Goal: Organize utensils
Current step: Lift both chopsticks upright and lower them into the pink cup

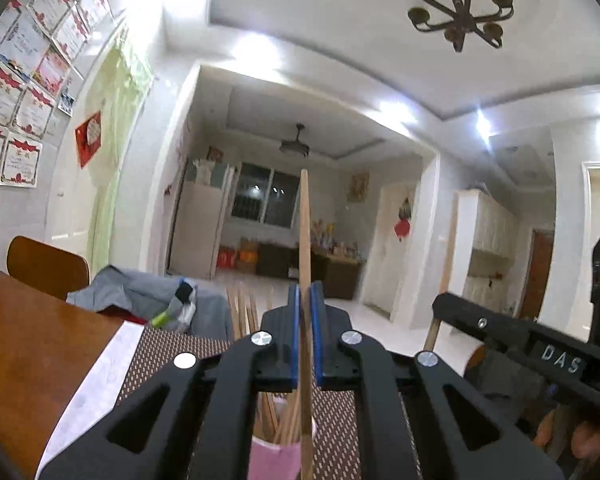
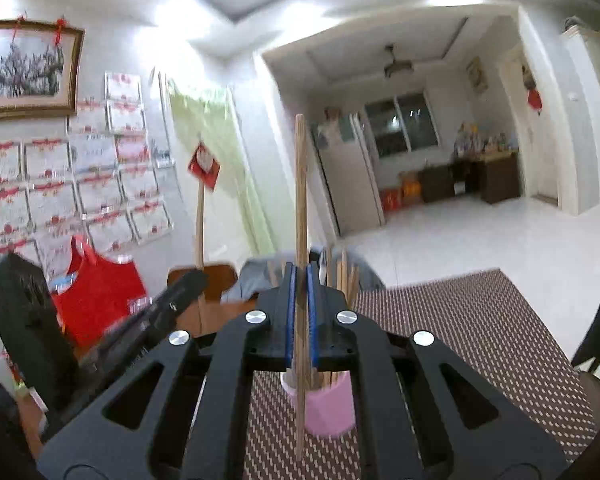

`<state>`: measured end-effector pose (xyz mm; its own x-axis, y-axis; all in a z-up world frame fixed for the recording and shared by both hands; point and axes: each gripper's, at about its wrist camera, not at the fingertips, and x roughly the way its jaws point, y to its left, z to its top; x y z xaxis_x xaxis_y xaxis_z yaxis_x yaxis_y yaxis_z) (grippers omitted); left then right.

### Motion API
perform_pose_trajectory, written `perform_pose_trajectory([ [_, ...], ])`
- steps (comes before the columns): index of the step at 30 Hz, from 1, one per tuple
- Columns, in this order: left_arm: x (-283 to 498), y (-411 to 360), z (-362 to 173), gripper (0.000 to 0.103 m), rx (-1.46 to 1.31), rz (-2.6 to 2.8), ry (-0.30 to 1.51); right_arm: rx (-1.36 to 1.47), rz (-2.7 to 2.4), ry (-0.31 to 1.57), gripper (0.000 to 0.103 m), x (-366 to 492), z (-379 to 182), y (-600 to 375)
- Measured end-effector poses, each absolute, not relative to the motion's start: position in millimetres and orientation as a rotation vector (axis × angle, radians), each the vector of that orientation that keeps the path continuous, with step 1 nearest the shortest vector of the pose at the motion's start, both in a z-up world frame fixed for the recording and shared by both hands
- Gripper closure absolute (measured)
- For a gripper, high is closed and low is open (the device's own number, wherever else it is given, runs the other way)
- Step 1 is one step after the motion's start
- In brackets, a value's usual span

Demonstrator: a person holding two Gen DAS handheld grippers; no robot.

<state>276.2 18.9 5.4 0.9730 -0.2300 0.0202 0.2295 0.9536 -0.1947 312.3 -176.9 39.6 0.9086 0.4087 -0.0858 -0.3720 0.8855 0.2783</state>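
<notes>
In the left wrist view my left gripper [image 1: 306, 300] is shut on a wooden chopstick [image 1: 305, 232] that stands upright between its blue pads. Below it sits a pink cup [image 1: 276, 458] with several chopsticks [image 1: 244, 316] in it. The right gripper [image 1: 460, 312] shows at the right edge, holding another upright chopstick [image 1: 446, 276]. In the right wrist view my right gripper [image 2: 300, 280] is shut on a wooden chopstick [image 2: 300, 184], also upright. The pink cup [image 2: 332, 412] stands just beyond and below its fingers. At the left, the left gripper [image 2: 188, 284] holds its chopstick [image 2: 199, 232].
The cup stands on a brown woven placemat [image 2: 460, 328] on a wooden table [image 1: 32, 344]. A wooden chair [image 1: 48, 266] with grey clothing [image 1: 140, 296] stands behind the table. A red bag [image 2: 100, 300] lies at the left. Beyond is an open tiled floor [image 2: 480, 232].
</notes>
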Motion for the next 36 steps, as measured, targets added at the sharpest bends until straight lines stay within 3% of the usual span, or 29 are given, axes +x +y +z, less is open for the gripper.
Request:
perform_pose_trajectory([
  [6,295,21,0,0.097,-0.235,-0.204,-0.046,0.257,0.351,0.017,0.097,325,39,-168],
  [15,316,22,-11,0.097,-0.255,-0.166,-0.113,0.357,0.322,-0.011,0.097,355,10,-178],
  [36,351,17,-34,0.097,-0.219,-0.122,-0.132,0.259,0.323,0.079,0.097,379,-5,-153],
])
